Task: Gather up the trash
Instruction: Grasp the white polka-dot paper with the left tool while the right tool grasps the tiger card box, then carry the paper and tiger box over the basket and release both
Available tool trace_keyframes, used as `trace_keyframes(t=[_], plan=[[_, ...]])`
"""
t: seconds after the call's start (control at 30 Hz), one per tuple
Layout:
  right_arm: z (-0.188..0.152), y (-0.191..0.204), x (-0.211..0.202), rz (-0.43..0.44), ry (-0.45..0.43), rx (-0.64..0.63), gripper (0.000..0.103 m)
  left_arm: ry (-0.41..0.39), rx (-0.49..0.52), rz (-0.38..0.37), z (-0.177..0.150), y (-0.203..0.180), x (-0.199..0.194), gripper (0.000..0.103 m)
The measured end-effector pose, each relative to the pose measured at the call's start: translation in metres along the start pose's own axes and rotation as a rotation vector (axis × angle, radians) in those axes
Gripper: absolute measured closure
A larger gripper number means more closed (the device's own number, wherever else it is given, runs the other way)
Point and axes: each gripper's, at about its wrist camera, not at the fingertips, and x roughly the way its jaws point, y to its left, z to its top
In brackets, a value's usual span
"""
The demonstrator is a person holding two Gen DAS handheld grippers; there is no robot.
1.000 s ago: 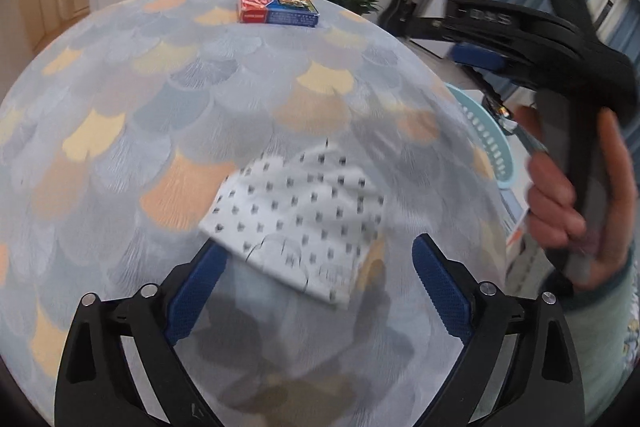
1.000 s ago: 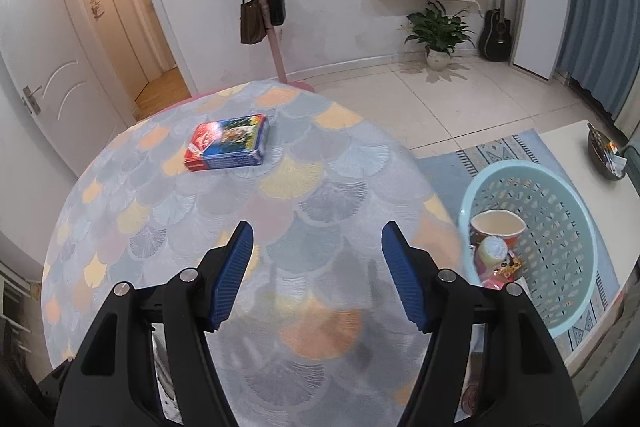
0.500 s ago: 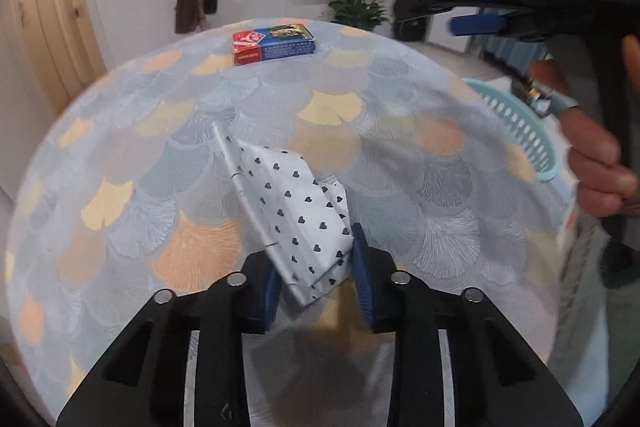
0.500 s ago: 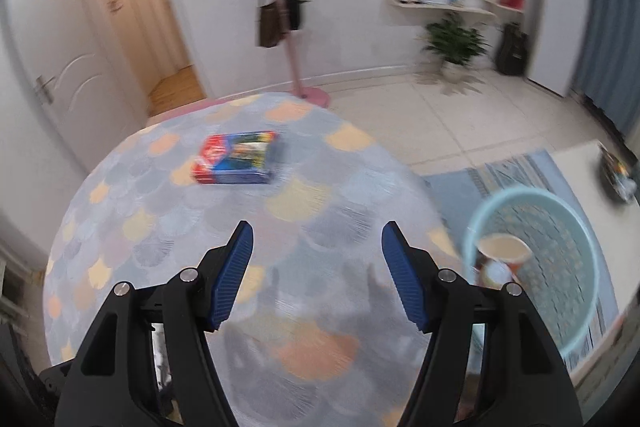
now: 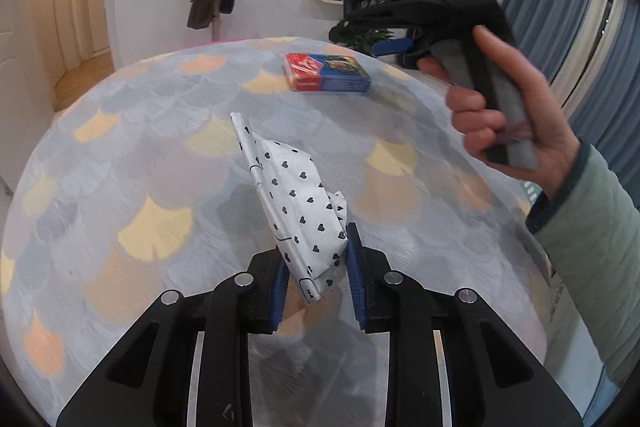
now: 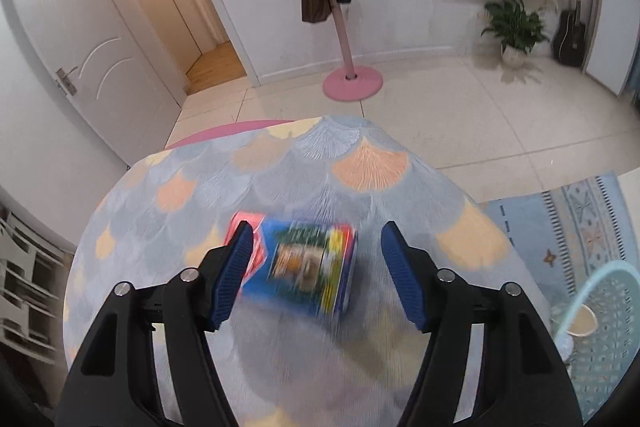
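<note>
My left gripper (image 5: 316, 267) is shut on a white wrapper with black hearts (image 5: 294, 203) and holds it lifted above the round table (image 5: 140, 195). A red and blue box (image 5: 326, 71) lies at the far side of the table. In the right wrist view the same box (image 6: 308, 269) sits blurred between the open fingers of my right gripper (image 6: 318, 255), just above it. The right gripper (image 5: 390, 47) also shows in the left wrist view, held by a hand over the box.
A light blue laundry basket (image 6: 600, 311) with a paper cup (image 6: 580, 319) stands on the floor to the right of the table. A pink coat stand (image 6: 348, 75) with bags stands behind. A blue rug (image 6: 560, 219) lies by the basket.
My left gripper closed on the heart wrapper and lifted it off the table. My right gripper moved forward over the table until the red and blue box lay between its fingers.
</note>
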Motion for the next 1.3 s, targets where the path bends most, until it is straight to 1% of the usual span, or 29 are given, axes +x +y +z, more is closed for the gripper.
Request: trace_keyframes(t=[0.07,0.13,0.17,0.27,0.37,0.4,0.5,0.57,0.6,0.63,0.67,0.7,0.77,0.8,0.83,0.87,0.9,0.93,1.03,1.1,1.2,1.27,1.3], plan=[[0.006,-0.007,0.017,0.027,0.035,0.037,0.047,0.003,-0.002,0.001,0.004,0.004,0.003,0.078],[0.006,-0.012,0.029,0.074,0.077,0.058,0.047,0.003,-0.001,0.005,0.007,0.008,0.005,0.078],[0.004,-0.011,0.029,0.082,0.074,0.047,0.047,0.002,-0.001,0.008,0.008,0.009,0.005,0.078],[-0.006,-0.003,0.023,0.126,0.109,-0.017,0.047,-0.005,-0.015,0.01,0.011,0.018,0.004,0.078],[-0.03,0.018,0.012,0.166,0.137,-0.133,0.047,-0.009,-0.046,0.006,0.014,0.029,0.004,0.078],[-0.043,0.028,0.007,0.175,0.143,-0.175,0.047,-0.01,-0.052,0.007,0.014,0.032,0.004,0.078],[-0.068,0.05,-0.004,0.205,0.145,-0.238,0.047,-0.019,-0.067,0.028,0.016,0.042,0.003,0.078],[-0.076,0.061,-0.008,0.179,0.131,-0.258,0.046,-0.023,-0.087,0.033,0.016,0.049,0.001,0.078],[-0.076,0.064,-0.008,0.158,0.123,-0.26,0.044,-0.025,-0.1,0.033,0.017,0.054,0.0,0.078],[-0.075,0.07,-0.007,0.111,0.105,-0.264,0.041,-0.028,-0.108,0.035,0.018,0.056,-0.001,0.078],[-0.075,0.074,-0.006,0.086,0.095,-0.269,0.037,-0.031,-0.112,0.04,0.019,0.058,-0.002,0.078],[-0.075,0.081,-0.003,0.054,0.081,-0.282,0.036,-0.035,-0.116,0.044,0.02,0.059,-0.004,0.078],[-0.071,0.091,0.004,0.006,0.067,-0.298,0.036,-0.046,-0.118,0.048,0.022,0.061,-0.008,0.078],[-0.071,0.096,0.008,-0.039,0.06,-0.304,0.036,-0.049,-0.117,0.051,0.023,0.062,-0.009,0.078],[-0.071,0.098,0.012,-0.061,0.059,-0.304,0.036,-0.055,-0.114,0.054,0.025,0.062,-0.011,0.078],[-0.071,0.098,0.015,-0.075,0.059,-0.301,0.037,-0.059,-0.111,0.056,0.026,0.062,-0.013,0.078],[-0.071,0.1,0.014,-0.078,0.045,-0.299,0.041,-0.064,-0.107,0.056,0.028,0.061,-0.015,0.078],[-0.071,0.1,0.012,-0.072,0.035,-0.297,0.042,-0.069,-0.103,0.056,0.029,0.059,-0.017,0.078],[-0.07,0.095,-0.006,-0.065,-0.021,-0.278,0.043,-0.087,-0.08,0.05,0.04,0.052,-0.021,0.078],[-0.068,0.087,-0.033,-0.057,-0.084,-0.252,0.043,-0.105,-0.055,0.042,0.049,0.043,-0.024,0.078],[-0.069,0.073,-0.072,-0.081,-0.172,-0.222,0.043,-0.135,-0.017,0.015,0.064,0.023,-0.027,0.078],[-0.069,0.061,-0.097,-0.106,-0.223,-0.199,0.043,-0.144,0.001,-0.034,0.075,0.008,-0.027,0.078],[-0.07,0.052,-0.111,-0.121,-0.251,-0.186,0.043,-0.155,0.013,-0.08,0.082,-0.003,-0.026,0.078]])
